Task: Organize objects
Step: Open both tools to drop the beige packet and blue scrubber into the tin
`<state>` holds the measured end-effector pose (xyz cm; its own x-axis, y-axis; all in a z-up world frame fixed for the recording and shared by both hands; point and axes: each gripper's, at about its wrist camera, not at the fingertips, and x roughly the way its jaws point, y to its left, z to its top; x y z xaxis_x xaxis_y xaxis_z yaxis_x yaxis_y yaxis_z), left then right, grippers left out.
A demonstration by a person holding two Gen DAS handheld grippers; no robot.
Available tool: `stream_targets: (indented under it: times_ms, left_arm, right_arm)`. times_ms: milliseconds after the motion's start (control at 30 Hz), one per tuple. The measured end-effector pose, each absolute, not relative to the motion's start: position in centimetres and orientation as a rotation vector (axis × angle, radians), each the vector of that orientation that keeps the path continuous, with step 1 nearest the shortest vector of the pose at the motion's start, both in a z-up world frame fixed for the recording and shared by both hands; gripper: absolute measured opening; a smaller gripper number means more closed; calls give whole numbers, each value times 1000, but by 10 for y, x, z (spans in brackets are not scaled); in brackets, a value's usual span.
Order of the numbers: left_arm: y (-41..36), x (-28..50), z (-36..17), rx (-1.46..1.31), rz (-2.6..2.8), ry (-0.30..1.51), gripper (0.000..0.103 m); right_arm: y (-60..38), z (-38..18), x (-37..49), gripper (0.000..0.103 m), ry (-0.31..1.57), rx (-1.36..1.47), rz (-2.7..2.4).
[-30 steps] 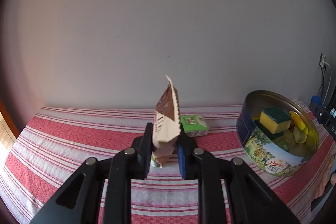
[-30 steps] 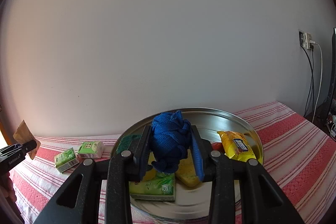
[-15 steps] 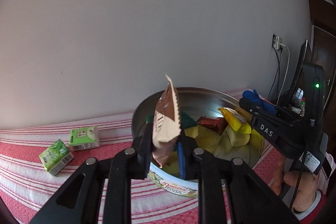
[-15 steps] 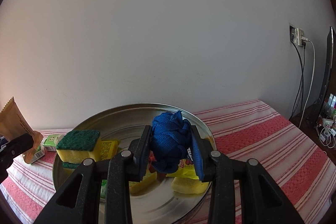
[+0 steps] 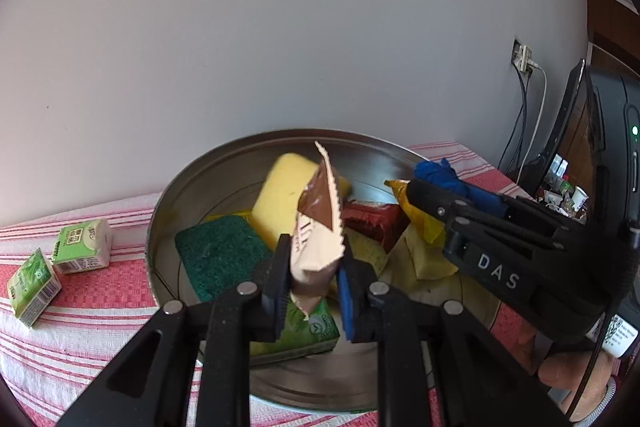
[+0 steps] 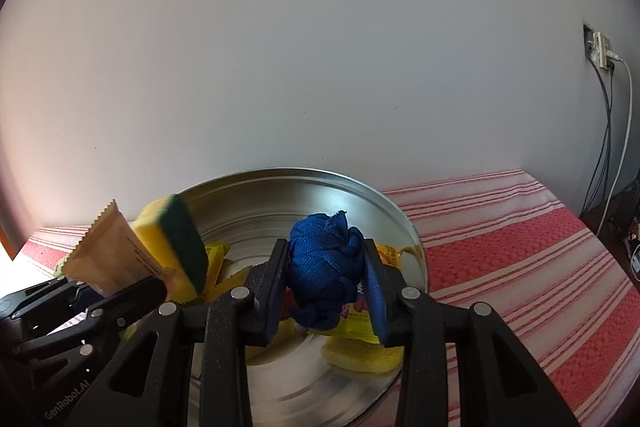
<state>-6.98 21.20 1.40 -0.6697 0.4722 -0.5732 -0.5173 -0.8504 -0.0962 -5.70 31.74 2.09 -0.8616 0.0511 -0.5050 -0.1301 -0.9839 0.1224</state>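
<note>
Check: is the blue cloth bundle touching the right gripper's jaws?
Touching. The right wrist view shows the blue cloth bundle squeezed between both jaws of the right gripper, held above the round tin.

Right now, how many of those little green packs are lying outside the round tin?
2. One green pack lies on the striped cloth just left of the tin; the other sits further left, nearer the camera. More may be hidden out of view.

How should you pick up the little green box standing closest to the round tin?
Take the green box across its two long flat sides, coming down from above. It is a small, squarish carton resting on the striped cloth, apart from the tin, so fingers have room on either side.
</note>
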Motion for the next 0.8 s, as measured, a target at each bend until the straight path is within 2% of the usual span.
stream_targets:
  times_ms: [33,67,100,133,167,200,233,267,300,433,600,800]
  left_arm:
    - [213,-68,13,-813,2465,112,22]
    - [214,-67,15,-804,2467,117,34]
    - [213,-66,17,-797,2475,114,35]
    - [211,-65,20,-786,2486,104,40]
    - [207,-64,24,-774,2489,84,50]
    - [201,-65,28,-761,2496,56,57]
    - [196,-64,32,-742,2514,19,77]
    - [190,-64,34,-721,2543,-20,97]
    - [184,-63,37,-701,2580,-58,103]
    - [164,-63,41,-678,2610,-156,102]
    - [155,-62,36,-678,2682,-131,102]
    - [131,-58,29,-673,2734,-134,102]
  right_arm:
    - [317,18,-59,40,257,-808,2953]
    - [316,17,-59,41,278,-826,2963]
    - [316,15,-59,51,292,-833,2968]
    - [316,16,-57,62,297,-816,2953]
    - [318,18,-54,68,299,-784,2947]
    - [320,21,-50,78,312,-744,2948]
    - [321,24,-46,85,332,-710,2949]
    - [322,27,-43,88,351,-681,2951]
    - [324,28,-40,90,364,-660,2954]
    - [318,31,-37,94,319,-618,2943]
    - [304,32,-37,94,235,-614,2925]
    - [307,36,-30,94,246,-581,2928]
